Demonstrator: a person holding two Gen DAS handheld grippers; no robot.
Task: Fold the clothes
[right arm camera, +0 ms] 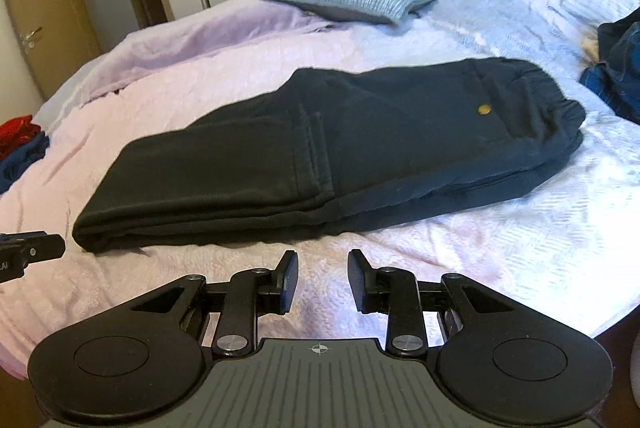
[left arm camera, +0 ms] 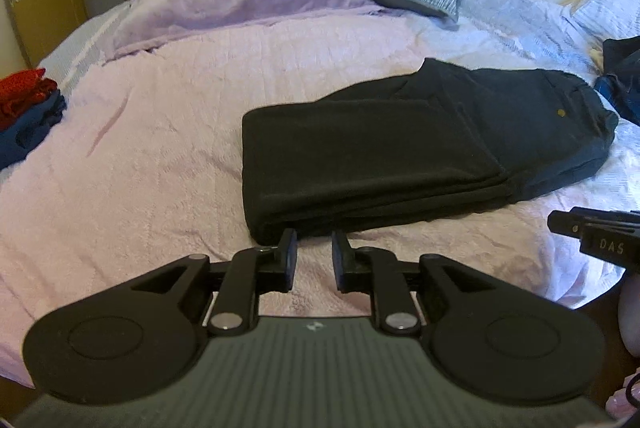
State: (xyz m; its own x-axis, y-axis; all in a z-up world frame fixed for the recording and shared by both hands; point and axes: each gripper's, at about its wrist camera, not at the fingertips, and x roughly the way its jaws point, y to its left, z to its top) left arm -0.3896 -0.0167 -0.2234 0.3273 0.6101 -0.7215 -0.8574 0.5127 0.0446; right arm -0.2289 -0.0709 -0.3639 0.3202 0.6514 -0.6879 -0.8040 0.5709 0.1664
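Left wrist view: the left tool (left arm camera: 314, 256) tilts down over the pink bed (left arm camera: 160, 148), its jaws slightly apart and empty, just near of the folded black trousers (left arm camera: 400, 148). At right, the right tool reads "DAS".

Right wrist view: the right tool (right arm camera: 322, 278), jaws apart, holds nothing; the trousers lie beyond it.

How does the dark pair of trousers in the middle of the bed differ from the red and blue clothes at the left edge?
The dark trousers lie alone, folded once, long and flat, mid-bed. The red and blue clothes form a small stack at the bed's left edge, red on top. The trousers are one dark colour with a small yellow spot; the stack is brightly coloured. Both rest on the pink bedspread.
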